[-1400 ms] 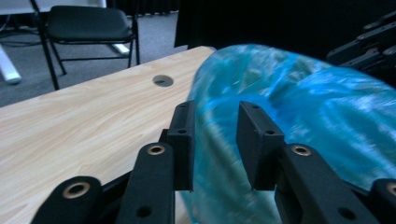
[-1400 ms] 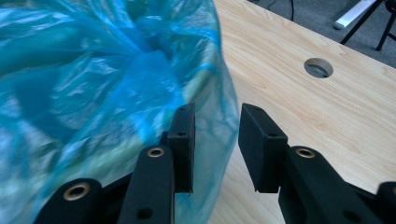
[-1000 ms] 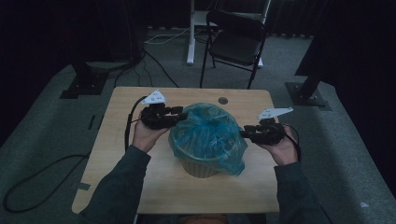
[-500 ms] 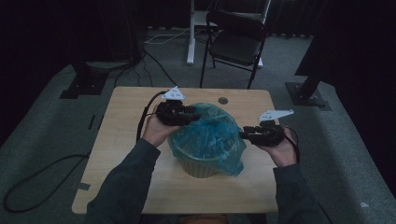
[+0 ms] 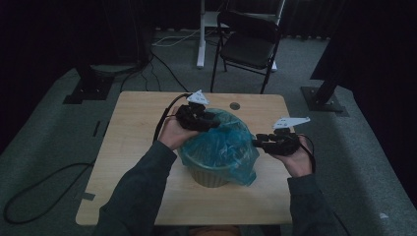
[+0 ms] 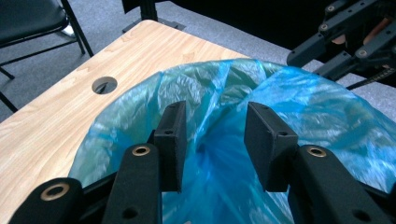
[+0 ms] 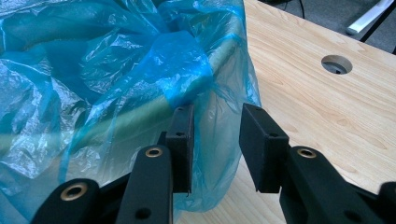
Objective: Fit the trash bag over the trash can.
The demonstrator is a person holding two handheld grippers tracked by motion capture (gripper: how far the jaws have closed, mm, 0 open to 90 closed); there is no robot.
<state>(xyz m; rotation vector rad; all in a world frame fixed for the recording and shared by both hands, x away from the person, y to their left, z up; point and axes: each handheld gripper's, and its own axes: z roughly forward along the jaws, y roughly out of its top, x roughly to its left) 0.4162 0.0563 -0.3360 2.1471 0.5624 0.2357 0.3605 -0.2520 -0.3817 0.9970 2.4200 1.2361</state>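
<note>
A pale wood table (image 5: 133, 147) with a round hole (image 5: 235, 105) near its far edge stands on grey carpet in a dark room. Beyond the left gripper (image 5: 211, 122) stand a black folding chair (image 5: 248, 46) and a white post (image 5: 200, 32); cables (image 5: 157, 59) trail over the floor to a black stand base (image 5: 91, 88), with another base (image 5: 324, 98) past the right gripper (image 5: 259, 142).

A bin (image 5: 209, 174) lined with a blue bag (image 5: 219, 147) sits between the grippers. The left gripper's jaws stand apart over the bag's mouth, film bunched between them without clear contact. The right gripper's jaws, also parted, sit at the bag's draped outer edge, one pad (image 7: 183, 135) against the film. No writing is readable.
</note>
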